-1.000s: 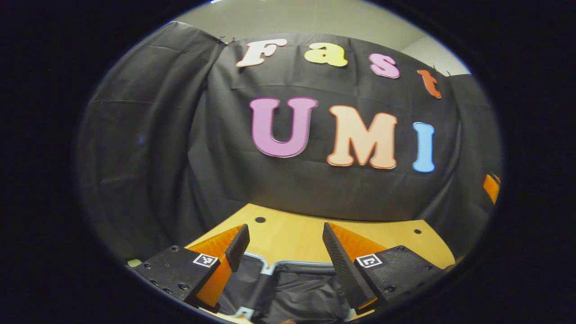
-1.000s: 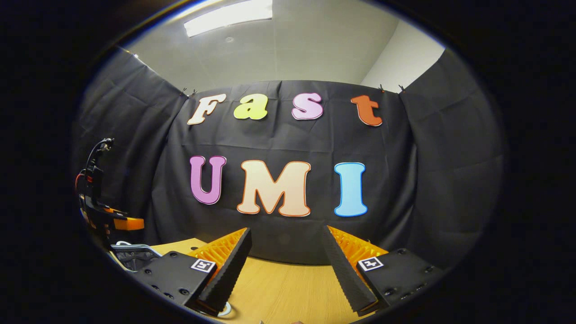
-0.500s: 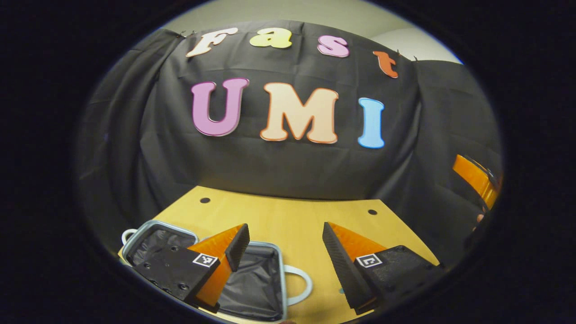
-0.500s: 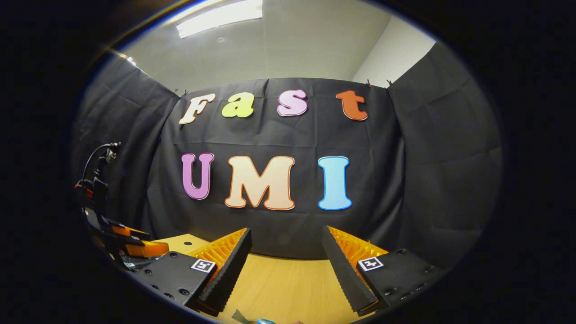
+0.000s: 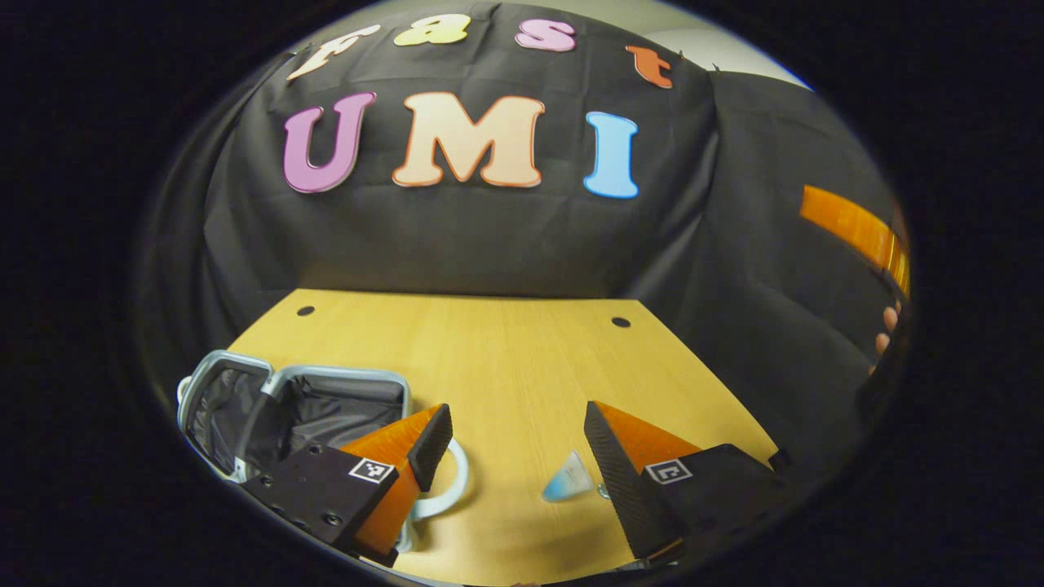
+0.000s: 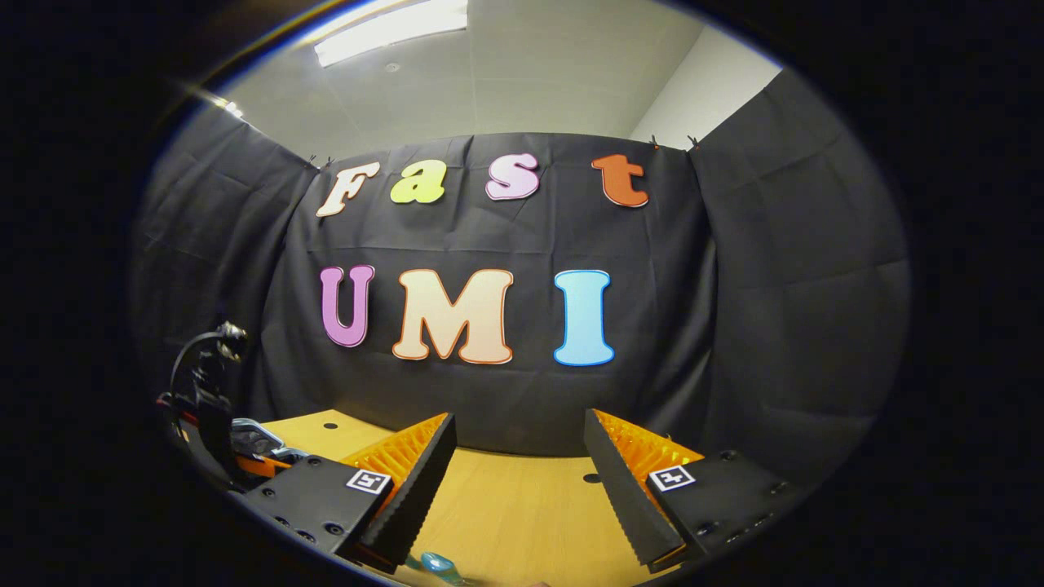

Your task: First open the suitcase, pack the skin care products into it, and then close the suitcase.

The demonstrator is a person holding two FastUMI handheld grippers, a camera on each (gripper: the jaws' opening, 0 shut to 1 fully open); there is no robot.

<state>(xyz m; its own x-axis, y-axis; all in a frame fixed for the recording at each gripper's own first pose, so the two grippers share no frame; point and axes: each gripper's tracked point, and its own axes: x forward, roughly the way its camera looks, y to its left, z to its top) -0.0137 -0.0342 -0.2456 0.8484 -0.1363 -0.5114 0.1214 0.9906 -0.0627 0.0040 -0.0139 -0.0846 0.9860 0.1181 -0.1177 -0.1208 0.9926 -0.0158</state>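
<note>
Hovering with both sets of jaws wide and empty, we hold the left gripper so the open suitcase sits beside its left jaw and the skin care product just inside its right jaw, ready for pickup, while the right gripper waits over the table.

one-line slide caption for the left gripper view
Open left gripper above the wooden table, open suitcase to its left, small tube near its right finger.

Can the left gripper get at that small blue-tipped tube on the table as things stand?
Probably yes. The left gripper is open, and the tube lies on bare table just inside its right finger, nothing between. The open suitcase sits off to the left.
</note>
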